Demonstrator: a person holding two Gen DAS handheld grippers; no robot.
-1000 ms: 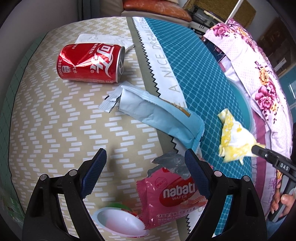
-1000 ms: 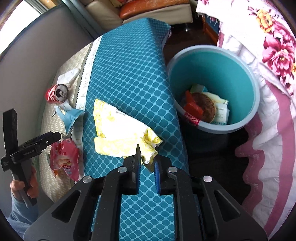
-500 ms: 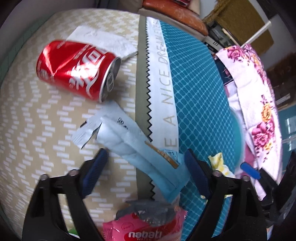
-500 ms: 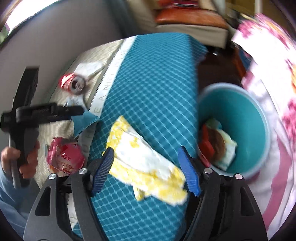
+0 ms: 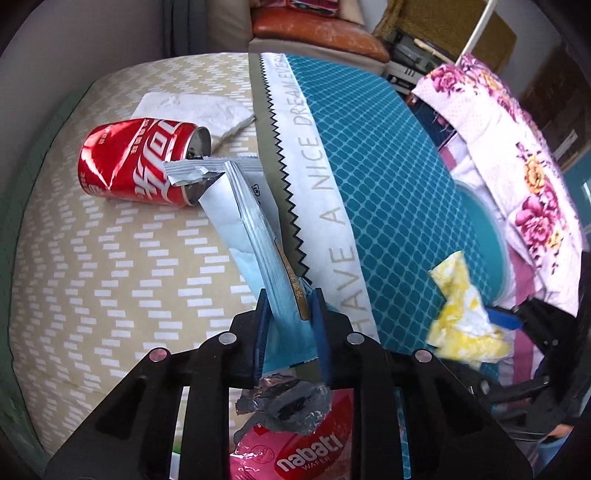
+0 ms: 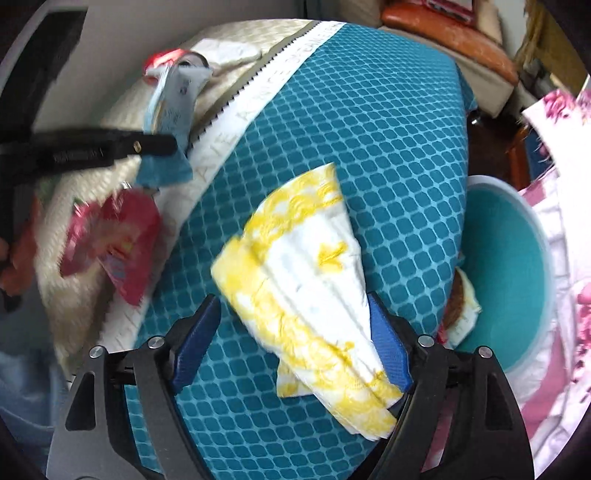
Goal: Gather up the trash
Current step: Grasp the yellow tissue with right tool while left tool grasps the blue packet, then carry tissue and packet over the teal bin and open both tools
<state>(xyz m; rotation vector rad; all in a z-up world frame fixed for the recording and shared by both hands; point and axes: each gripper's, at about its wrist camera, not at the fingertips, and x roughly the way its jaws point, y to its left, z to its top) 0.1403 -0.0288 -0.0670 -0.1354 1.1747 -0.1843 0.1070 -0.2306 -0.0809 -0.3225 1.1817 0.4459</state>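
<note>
The light-blue wrapper [image 5: 255, 236] stands pinched at its lower end in the left hand-held gripper [image 5: 290, 332], whose jaws have just been closing and now press on it from both sides; its torn silver top leans against the crushed red can [image 5: 136, 162] lying on its side. Behind the can a white tissue [image 5: 192, 110] lies flat. Just under the left hand-held gripper sits a pink wafer packet [image 5: 310, 454] with its foil mouth torn open.

The yellow-and-white napkin [image 6: 314, 291] lies between the spread jaws of the right hand-held gripper [image 6: 295, 339], touching the right pad while the left pad stands clear, so it is not clamped; those jaws have just been closing a little.

All this rests on a bed [image 5: 92, 277] covered half in beige zigzag cloth, half in a teal diamond-patterned cover [image 6: 351, 129], with a white lettered band between. A teal bin [image 6: 517, 277] stands beside the bed, a floral quilt [image 5: 517, 147] beyond it, and an orange-cushioned seat [image 5: 314, 33] at the far end.
</note>
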